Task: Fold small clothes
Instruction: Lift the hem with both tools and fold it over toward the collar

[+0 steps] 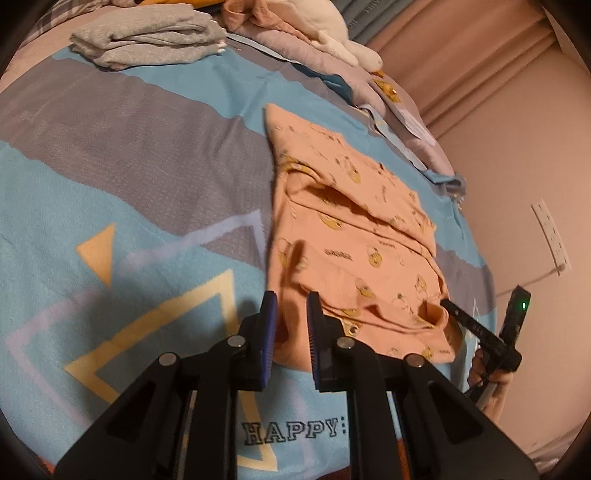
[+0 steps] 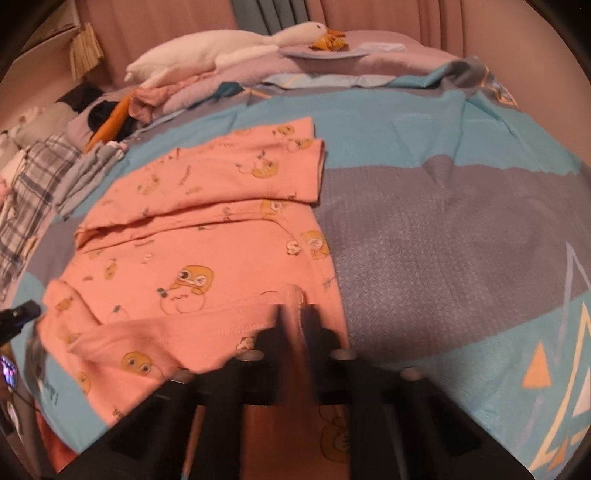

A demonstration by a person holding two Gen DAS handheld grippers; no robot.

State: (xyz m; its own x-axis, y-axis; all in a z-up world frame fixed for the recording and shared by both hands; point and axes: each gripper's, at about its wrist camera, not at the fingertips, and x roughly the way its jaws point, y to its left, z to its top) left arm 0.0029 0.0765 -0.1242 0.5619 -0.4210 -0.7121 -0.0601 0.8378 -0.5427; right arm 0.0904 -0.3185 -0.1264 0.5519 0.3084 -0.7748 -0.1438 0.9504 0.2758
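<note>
An orange child's top [image 1: 351, 240] printed with yellow cartoon figures lies on the blue and grey bedspread [image 1: 110, 166], its sleeves folded in over the body. In the left wrist view my left gripper [image 1: 291, 314] hovers at the top's near left edge. Its blue-padded jaws stand slightly apart, with cloth showing through the gap but not pinched. In the right wrist view my right gripper [image 2: 297, 314] is shut on a raised fold of the orange top [image 2: 192, 240] at its near hem. The right gripper [image 1: 448, 306] also shows at the top's near right corner.
A folded grey garment pile [image 1: 147, 33] sits at the far left of the bed. A white goose plush [image 2: 221, 48] and loose clothes lie along the far side, with plaid cloth [image 2: 22, 206] at the left. A wall socket [image 1: 552, 236] is on the right.
</note>
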